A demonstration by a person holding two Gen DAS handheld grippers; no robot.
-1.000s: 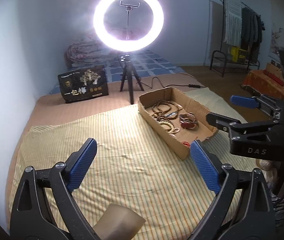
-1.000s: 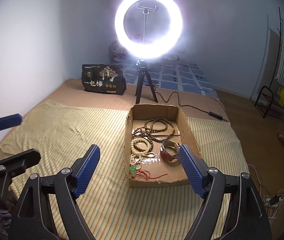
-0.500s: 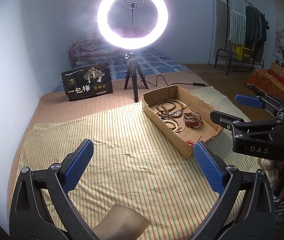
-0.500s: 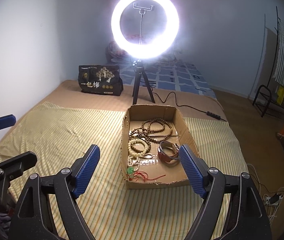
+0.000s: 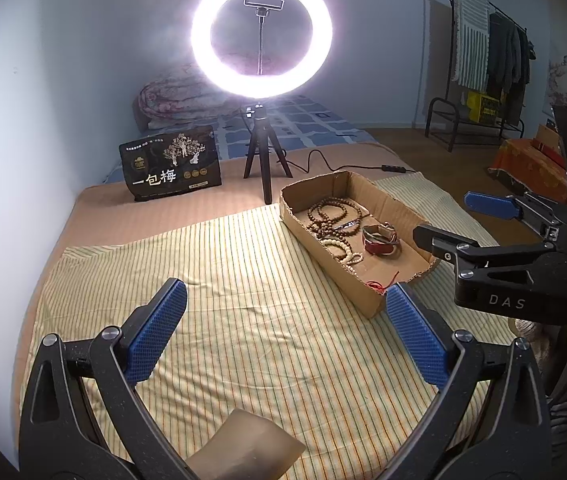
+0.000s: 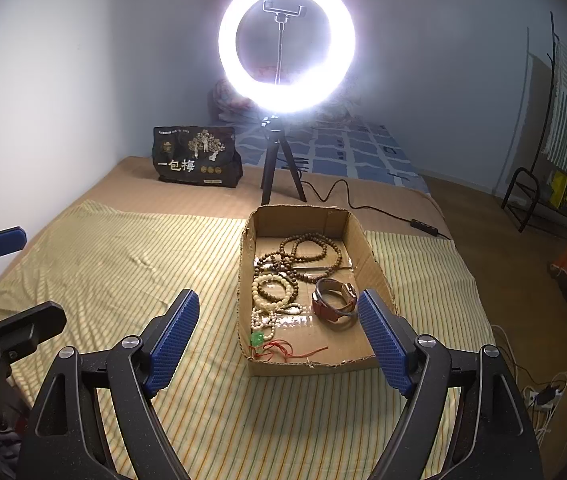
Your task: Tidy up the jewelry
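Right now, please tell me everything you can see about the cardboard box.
The cardboard box is a shallow, open tray of plain brown cardboard with rough, torn edges. It lies flat on the striped cloth, in front of the lamp tripod. Inside lie dark and pale bead strings, a red-brown watch, a green pendant and red cord. No gripper touches it.

beads [image 6: 299, 258] and watch [image 6: 333, 304] in box [image 6: 311, 364] on cloth [image 6: 123, 264], ring light [image 6: 286, 44] behind

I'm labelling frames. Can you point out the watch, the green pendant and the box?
watch [image 6: 333, 306]: right wrist view, on its brown strap.
green pendant [image 6: 258, 338]: right wrist view, on the green stone.
box [image 6: 311, 366]: right wrist view, on its near wall.
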